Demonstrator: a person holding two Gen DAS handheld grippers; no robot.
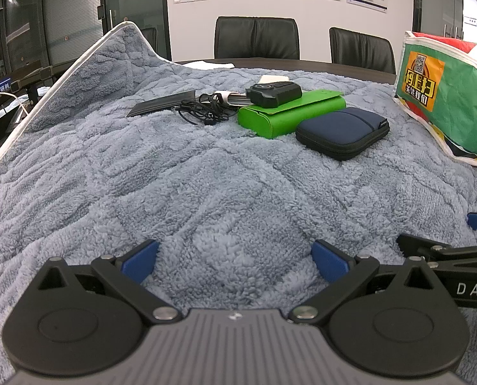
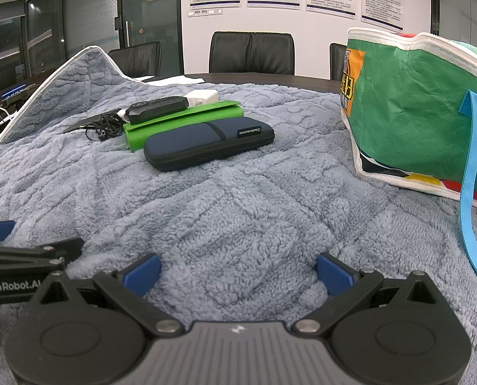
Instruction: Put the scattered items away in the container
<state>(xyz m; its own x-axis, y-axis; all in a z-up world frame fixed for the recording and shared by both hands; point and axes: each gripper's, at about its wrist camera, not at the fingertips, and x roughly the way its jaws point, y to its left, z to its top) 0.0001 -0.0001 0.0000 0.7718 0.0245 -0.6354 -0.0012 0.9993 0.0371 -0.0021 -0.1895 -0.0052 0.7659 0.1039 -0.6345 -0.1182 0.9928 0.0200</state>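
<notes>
A navy zip case [image 1: 342, 132] [image 2: 208, 142] lies on the grey-blue blanket, next to a green case [image 1: 291, 112] [image 2: 180, 118]. A black device [image 1: 273, 92] [image 2: 156, 107] rests on the green case. Tangled black earphones [image 1: 203, 110] [image 2: 102, 128], a flat dark wallet [image 1: 161, 103] and a white charger [image 2: 201, 96] lie behind. The green printed bag [image 1: 447, 96] [image 2: 421, 118] stands at the right. My left gripper [image 1: 235, 258] and right gripper [image 2: 238, 269] are open and empty, low over the blanket, side by side, well short of the items.
The blanket [image 1: 174, 192] covers a dark table and is humped up at the back left [image 1: 123, 48]. The bag's blue strap [image 2: 471, 186] hangs down onto the blanket at the right. Black chairs [image 1: 256, 37] stand behind the table.
</notes>
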